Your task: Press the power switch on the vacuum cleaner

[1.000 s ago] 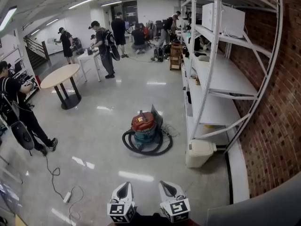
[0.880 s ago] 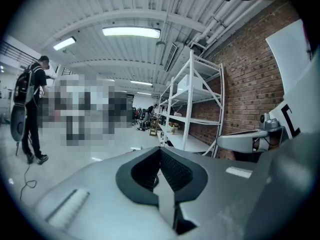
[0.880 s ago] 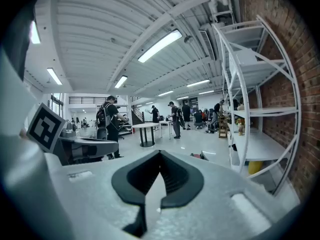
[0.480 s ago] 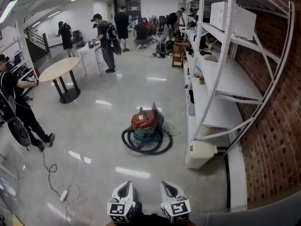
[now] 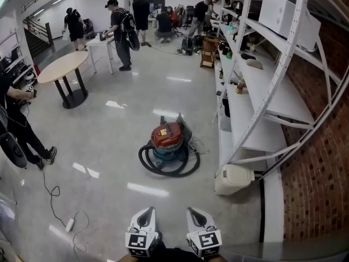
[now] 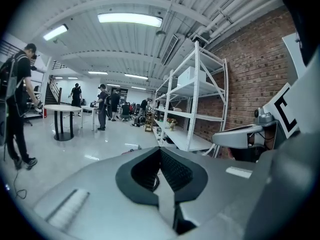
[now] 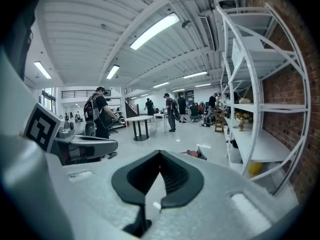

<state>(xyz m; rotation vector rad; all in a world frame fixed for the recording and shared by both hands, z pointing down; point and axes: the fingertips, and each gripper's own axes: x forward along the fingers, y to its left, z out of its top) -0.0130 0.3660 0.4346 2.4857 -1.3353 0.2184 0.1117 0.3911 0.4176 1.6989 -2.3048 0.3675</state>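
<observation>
Red-lidded on a teal drum and ringed by its black hose point(image 5: 163, 171), the vacuum cleaner point(image 5: 168, 145) sits on the glossy floor point(image 5: 103, 130) near a lidded white bin point(image 5: 233, 179), well ahead of the left gripper point(image 5: 145, 215) and right gripper point(image 5: 196, 215), both pinched together and empty.

On your right a tall white shelf rack point(image 5: 256, 86) stands against a brick wall point(image 5: 322, 162). A white box point(image 5: 286, 16) sits up high on it. A white bin point(image 5: 233, 179) stands at its foot. A round table point(image 5: 64, 67) is far off on your left. A power strip point(image 5: 70, 224) lies on the shiny floor point(image 5: 109, 130).
</observation>
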